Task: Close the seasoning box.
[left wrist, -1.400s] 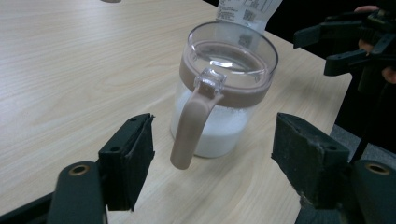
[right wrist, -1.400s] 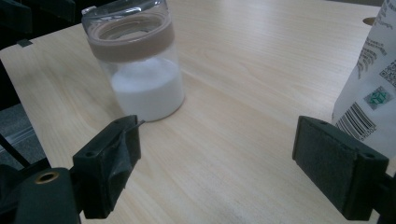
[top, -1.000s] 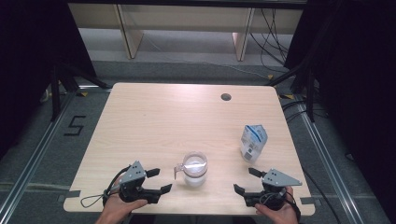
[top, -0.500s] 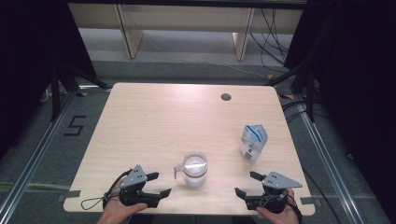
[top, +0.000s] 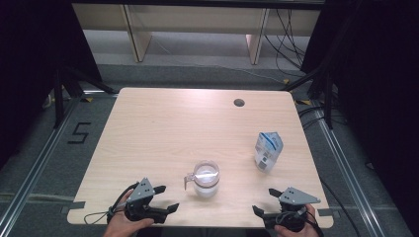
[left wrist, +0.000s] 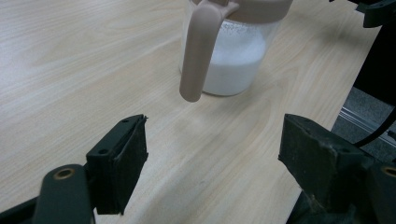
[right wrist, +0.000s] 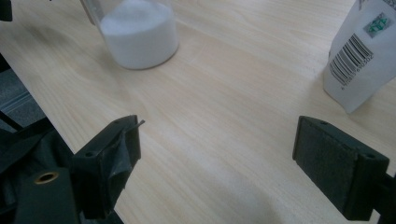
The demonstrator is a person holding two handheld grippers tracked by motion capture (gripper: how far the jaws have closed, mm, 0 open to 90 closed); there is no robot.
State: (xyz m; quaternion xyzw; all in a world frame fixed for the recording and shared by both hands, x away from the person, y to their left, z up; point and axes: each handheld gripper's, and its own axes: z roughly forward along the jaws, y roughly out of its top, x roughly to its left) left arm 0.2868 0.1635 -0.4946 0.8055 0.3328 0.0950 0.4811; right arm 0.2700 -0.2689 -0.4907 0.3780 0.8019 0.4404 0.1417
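A clear jug [top: 206, 178] with a beige handle and rim stands near the table's front edge, about a third full of white powder; the same jug [left wrist: 232, 44] shows close ahead in the left gripper view, and its lower part [right wrist: 138, 32] at upper left in the right gripper view. A white and blue bag [top: 268, 150] stands upright to its right, and its barcoded side [right wrist: 357, 60] appears in the right gripper view. My left gripper [top: 166, 199] sits open at the front left, just short of the jug's handle. My right gripper [top: 264, 201] is open at the front right, holding nothing.
The wooden table [top: 163, 128] has a round cable hole [top: 239, 102] near its far edge. Dark curtains flank both sides, and shelving legs stand behind the table. A floor marking "5" [top: 79, 132] lies to the left.
Both grippers have slid back slightly toward the table's front edge. The jug and the bag have not moved.
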